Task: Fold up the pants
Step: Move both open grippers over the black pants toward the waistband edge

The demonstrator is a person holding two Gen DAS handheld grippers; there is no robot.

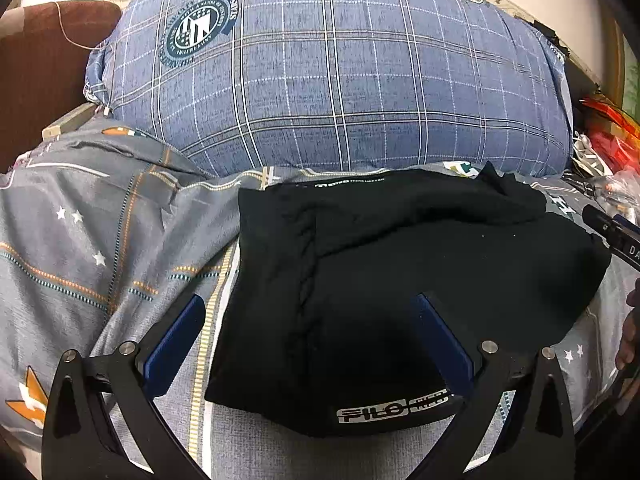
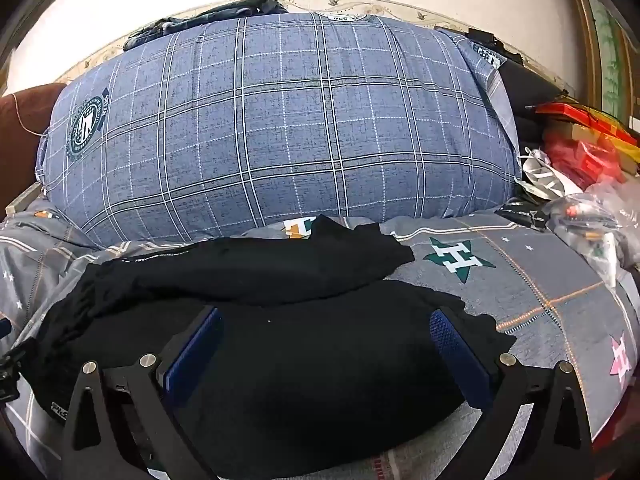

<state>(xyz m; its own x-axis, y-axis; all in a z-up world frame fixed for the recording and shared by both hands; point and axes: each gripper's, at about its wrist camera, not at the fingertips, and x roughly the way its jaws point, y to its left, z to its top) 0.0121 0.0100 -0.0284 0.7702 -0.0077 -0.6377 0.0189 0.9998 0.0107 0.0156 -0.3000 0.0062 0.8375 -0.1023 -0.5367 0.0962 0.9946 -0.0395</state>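
Observation:
The black pants (image 1: 400,280) lie folded into a compact block on the grey patterned bedsheet (image 1: 100,240), with a white logo near the front edge. My left gripper (image 1: 312,308) is open just above the pants' near left part, holding nothing. In the right wrist view the pants (image 2: 300,360) fill the lower middle, with a loose flap at the back. My right gripper (image 2: 326,320) is open over the pants' near right part, empty. The right gripper's tip also shows at the left wrist view's right edge (image 1: 608,228).
A big blue plaid pillow (image 1: 320,80) lies right behind the pants, also in the right wrist view (image 2: 280,128). Red packets and plastic bags (image 2: 580,168) clutter the right side. A brown cushion (image 1: 40,60) sits at far left.

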